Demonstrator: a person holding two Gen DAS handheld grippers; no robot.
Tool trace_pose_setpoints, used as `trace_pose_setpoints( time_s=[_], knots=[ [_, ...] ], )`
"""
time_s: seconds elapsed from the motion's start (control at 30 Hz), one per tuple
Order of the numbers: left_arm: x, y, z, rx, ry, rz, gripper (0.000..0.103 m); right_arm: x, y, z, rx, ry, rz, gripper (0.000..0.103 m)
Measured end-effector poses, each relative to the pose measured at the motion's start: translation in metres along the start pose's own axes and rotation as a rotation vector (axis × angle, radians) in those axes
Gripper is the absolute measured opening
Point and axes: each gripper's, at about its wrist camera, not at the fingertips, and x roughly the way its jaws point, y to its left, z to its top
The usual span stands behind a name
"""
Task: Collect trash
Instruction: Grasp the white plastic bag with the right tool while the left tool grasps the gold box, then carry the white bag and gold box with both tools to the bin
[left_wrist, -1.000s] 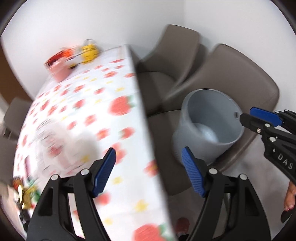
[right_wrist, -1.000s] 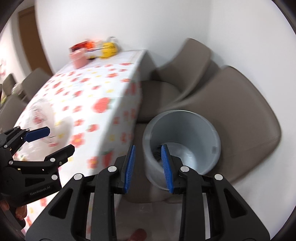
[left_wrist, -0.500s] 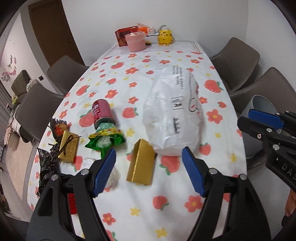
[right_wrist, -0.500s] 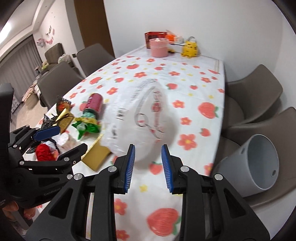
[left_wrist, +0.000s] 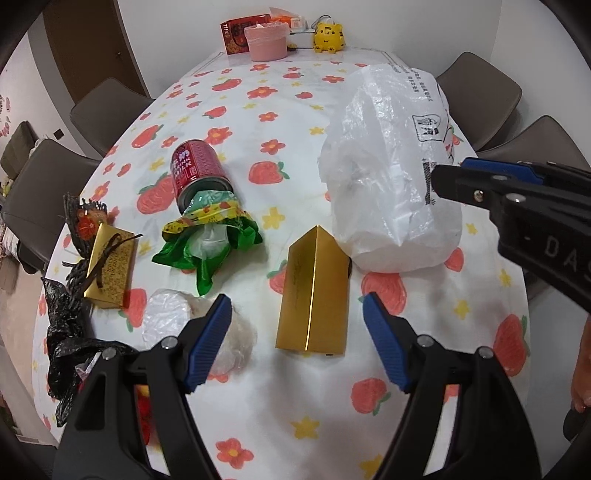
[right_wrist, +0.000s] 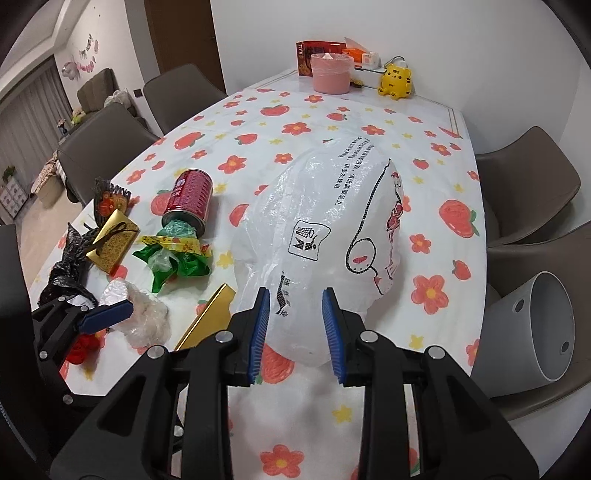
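Observation:
Trash lies on the flowered table (left_wrist: 258, 424): a white plastic bag (left_wrist: 391, 177), a folded gold card box (left_wrist: 314, 291), a red can (left_wrist: 197, 170) on its side with a green wrapper (left_wrist: 210, 240), a flat gold box (left_wrist: 110, 266), black plastic (left_wrist: 62, 332) and clear crumpled film (left_wrist: 170, 321). My left gripper (left_wrist: 295, 339) is open above the near end of the folded gold box. My right gripper (right_wrist: 295, 332) is open, its jaws on either side of the white bag's (right_wrist: 321, 236) near end. A grey bin (right_wrist: 532, 332) sits on a chair at the right.
A pink tub (right_wrist: 330, 72), a red box (right_wrist: 317, 50) and a yellow tiger toy (right_wrist: 396, 81) stand at the table's far end. Brown chairs (right_wrist: 524, 184) line both sides. A red item (right_wrist: 81, 347) lies under the left gripper in the right wrist view.
Both grippers swung from the grey bin back over the table and moved closer to the trash. The right gripper's jaws opened wider around the white bag's end.

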Motion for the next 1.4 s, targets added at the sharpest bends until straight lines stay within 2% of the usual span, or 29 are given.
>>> trace_pose_setpoints(
  time_s=[0.13,0.17,0.2,0.27,0.43,0.5,0.53,0.77,0.9,0.97,1.0,1.03,1.07,1.13,1.2,1.4],
  knots=[
    [0.017,-0.001,0.002,0.028,0.009,-0.016,0.074,0.021,-0.004,0.000,0.010,0.028,-0.024,0.026],
    [0.022,-0.001,0.003,0.031,0.013,-0.019,0.074,0.024,-0.004,0.000,0.005,0.032,-0.028,0.018],
    [0.025,0.000,0.003,0.032,0.017,-0.024,0.074,0.027,-0.004,0.000,-0.004,0.034,-0.031,0.003],
    [0.031,0.000,0.004,0.034,0.022,-0.030,0.074,0.026,-0.004,-0.001,-0.018,0.017,-0.048,0.000],
    [0.045,-0.001,0.005,0.032,0.039,-0.042,0.073,0.022,-0.006,-0.001,-0.017,-0.005,-0.052,0.000],
    [0.051,-0.003,0.004,0.039,0.053,-0.051,0.060,0.022,-0.008,0.000,-0.015,-0.006,-0.049,0.000],
    [0.055,-0.004,0.004,0.041,0.067,-0.059,0.047,0.022,-0.008,0.000,-0.014,-0.005,-0.044,0.000],
    [0.058,-0.008,0.004,0.041,0.063,-0.063,0.042,0.022,-0.010,0.000,-0.009,-0.002,-0.038,0.000],
    [0.057,-0.010,0.003,0.055,0.068,-0.045,0.043,0.023,-0.010,0.000,-0.009,0.000,-0.034,0.000],
    [0.058,-0.015,0.004,0.084,0.071,-0.020,0.051,0.023,-0.010,0.000,-0.006,0.000,-0.032,0.000],
    [0.061,-0.016,0.003,0.083,0.091,-0.013,0.059,0.023,-0.010,-0.001,-0.006,-0.001,-0.032,0.000],
    [0.064,-0.016,0.000,0.077,0.109,-0.004,0.079,0.023,-0.010,-0.001,-0.006,-0.002,-0.032,0.000],
    [0.066,-0.015,-0.003,0.071,0.109,0.008,0.081,0.023,-0.010,0.000,-0.008,-0.001,-0.034,0.000],
    [0.072,-0.014,-0.008,0.063,0.125,0.002,0.077,0.023,-0.010,-0.001,-0.009,-0.002,-0.034,0.000],
    [0.072,-0.010,-0.013,0.029,0.117,-0.037,0.057,0.023,-0.009,-0.001,-0.016,-0.001,-0.036,0.000],
    [0.063,-0.006,-0.012,0.010,0.094,-0.028,0.056,0.022,-0.008,-0.004,-0.019,0.002,-0.037,0.000]
  ],
)
